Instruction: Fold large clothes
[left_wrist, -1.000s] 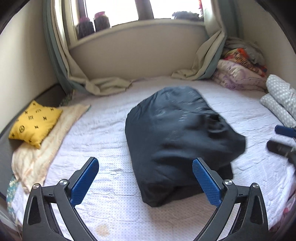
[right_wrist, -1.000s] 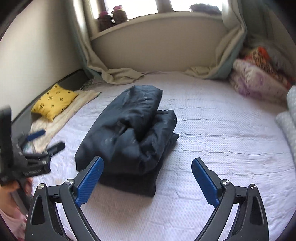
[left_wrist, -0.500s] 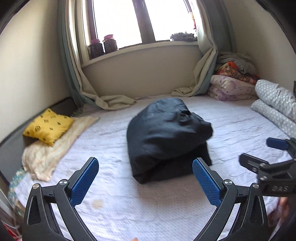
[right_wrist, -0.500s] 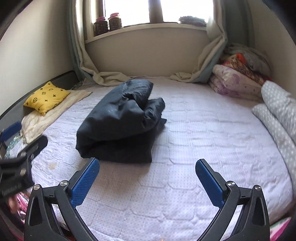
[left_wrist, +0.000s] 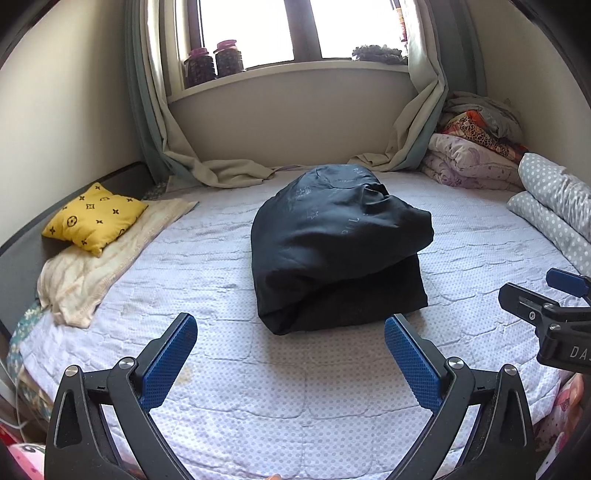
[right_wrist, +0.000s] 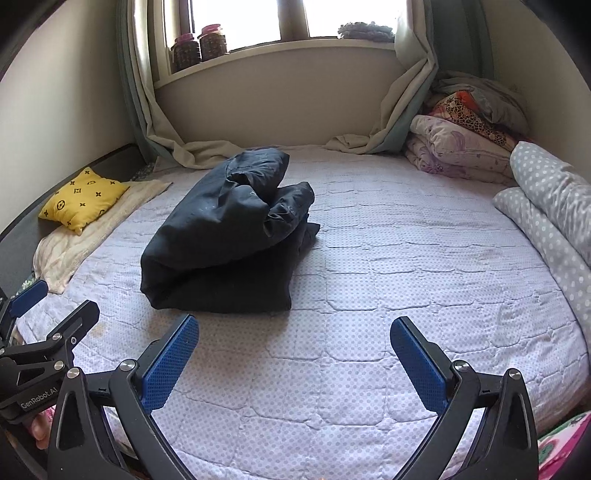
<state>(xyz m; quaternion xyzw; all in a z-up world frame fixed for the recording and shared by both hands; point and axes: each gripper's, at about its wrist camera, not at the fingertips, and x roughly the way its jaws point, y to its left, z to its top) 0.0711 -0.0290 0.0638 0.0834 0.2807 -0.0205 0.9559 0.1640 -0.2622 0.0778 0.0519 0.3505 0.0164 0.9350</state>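
Nearest of all, the left gripper (left_wrist: 290, 345) stands with its jaws spread wide and nothing between its blue pads, only the quilted bedspread (left_wrist: 295, 402) showing in the gap; its black arms are cut off by the lower edge of the left wrist view. The right gripper (right_wrist: 293, 349) is likewise wide apart and holds nothing; its jaws have just been opening to that spread with no cloth between them. Each tool also appears in the other's view only in part: one blue tip and a black body with half-legible lettering at the frame edge. A bit of the person's hand shows low in the corner beneath it, too cropped to read. Beyond both grippers, apart from them, the dark navy garment (left_wrist: 338, 247) lies folded into a bulky bundle near the middle of the bed, its upper layer puffed and slumping over a flatter layer below; faint print on the fabric cannot be made out. To the left, a yellow patterned cushion (left_wrist: 94, 218) rests on a cream blanket (left_wrist: 96, 266) at the bed's edge. To the right, a dotted grey duvet (right_wrist: 554, 210) is cut off by the frame. Farther back, stacked quilts (right_wrist: 461, 140) sit in the corner, curtains pool on the bed, and two jars (left_wrist: 214, 62) stand on the sill, their contents unclear against the glare.
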